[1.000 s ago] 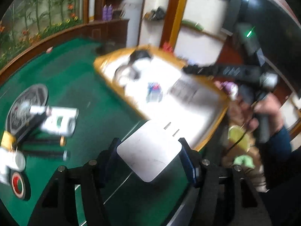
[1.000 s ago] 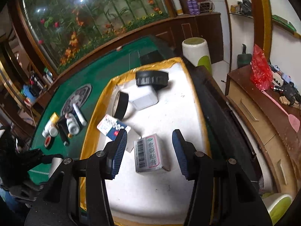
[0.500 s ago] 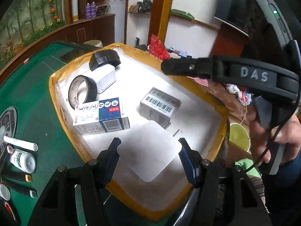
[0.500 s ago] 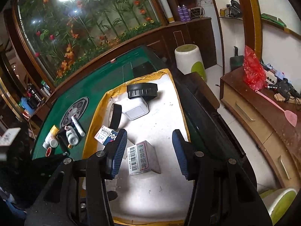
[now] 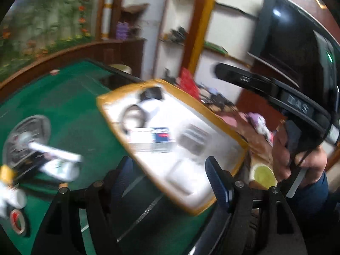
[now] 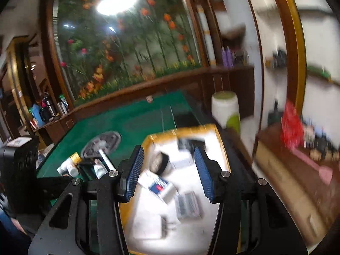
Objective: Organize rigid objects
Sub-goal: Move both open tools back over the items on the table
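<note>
A white tray with a yellow rim (image 5: 238, 142) (image 6: 221, 140) lies on the green table. In it lie a blue-and-white box (image 5: 153, 141) (image 6: 158, 186), a grey barcode box (image 5: 193, 141) (image 6: 188, 205), a tape roll (image 5: 133, 116) (image 6: 160, 162), a black round object (image 5: 152, 92) and a white plug adapter (image 5: 178, 177) (image 6: 148, 225). My left gripper (image 5: 170, 180) is open and empty above the tray's near corner. My right gripper (image 6: 170, 172) is open and empty above the tray. Both views are blurred.
Left of the tray on the green felt (image 5: 70, 97) lie white bottles and tubes (image 5: 59, 165) (image 6: 70, 167), a red tape roll (image 5: 18, 223) and a round grey disc (image 5: 27, 136) (image 6: 102, 144). A white and green stool (image 6: 226, 110) stands past the table's far end.
My left gripper has opened and let go of the white plug adapter, which now lies in the tray. Both grippers have swung, blurring the views.
</note>
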The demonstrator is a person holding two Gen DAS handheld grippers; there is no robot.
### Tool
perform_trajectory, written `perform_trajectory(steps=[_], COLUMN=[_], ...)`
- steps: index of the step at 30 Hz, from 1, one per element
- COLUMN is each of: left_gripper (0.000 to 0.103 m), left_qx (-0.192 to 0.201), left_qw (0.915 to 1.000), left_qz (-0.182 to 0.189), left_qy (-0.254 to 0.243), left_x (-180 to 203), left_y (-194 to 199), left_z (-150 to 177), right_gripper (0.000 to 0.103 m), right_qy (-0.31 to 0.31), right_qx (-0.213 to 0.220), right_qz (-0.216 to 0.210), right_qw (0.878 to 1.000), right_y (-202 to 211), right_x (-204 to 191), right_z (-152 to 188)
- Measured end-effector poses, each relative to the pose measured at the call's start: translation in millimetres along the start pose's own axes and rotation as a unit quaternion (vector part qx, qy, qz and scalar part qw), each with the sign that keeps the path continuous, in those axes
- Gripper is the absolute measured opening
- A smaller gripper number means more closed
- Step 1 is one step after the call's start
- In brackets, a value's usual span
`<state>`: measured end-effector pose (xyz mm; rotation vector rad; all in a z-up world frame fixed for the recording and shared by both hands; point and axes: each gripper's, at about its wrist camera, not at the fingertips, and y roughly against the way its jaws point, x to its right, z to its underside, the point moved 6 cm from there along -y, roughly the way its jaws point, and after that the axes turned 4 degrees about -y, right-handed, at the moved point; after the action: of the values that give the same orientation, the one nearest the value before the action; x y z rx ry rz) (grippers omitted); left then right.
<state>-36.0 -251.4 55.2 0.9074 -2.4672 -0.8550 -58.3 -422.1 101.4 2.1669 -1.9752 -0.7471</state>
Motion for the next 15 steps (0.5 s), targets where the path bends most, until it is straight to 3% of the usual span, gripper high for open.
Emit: perform_trajectory(steps=[2,6,9,12,15], left_gripper=[0.072,0.072,0.072,0.072,0.072], left_qx=[0.015,0.007,-0.003,-0.013,-0.035], left_qw=[0.9995,0.9945,0.9845,0.9694,0.9606], left_qz=[-0.016,-0.092,-0.154,-0.210,-0.234], left_qy=[0.021,0.051,0.084,0.127,0.146], left_x=[-22.0,-78.7,-131.9,-190.0,-230.8], left_y=[15.5,46.1,67.7,91.9,96.6], left_z=[0.9,26.2,46.4,66.9,77.4], right_gripper=[0.050,0.050,0.050,0.050,0.050], right_qy=[0.019,0.044,0.075,0.119,0.124], right_qx=[0.013,-0.032,-0.085,-0.141,-0.176], right_qz=[-0.019,-0.069,-0.120,-0.133,-0.153], right_qw=[1.000,0.996,0.986,0.974,0.965], right_y=[0.4,-22.0,-44.4,-74.8,-90.4], right_x=[-18.5,-60.8,-98.2,-137.3,-162.7], right_z=[-2.9,7.0,23.2,45.6,63.8])
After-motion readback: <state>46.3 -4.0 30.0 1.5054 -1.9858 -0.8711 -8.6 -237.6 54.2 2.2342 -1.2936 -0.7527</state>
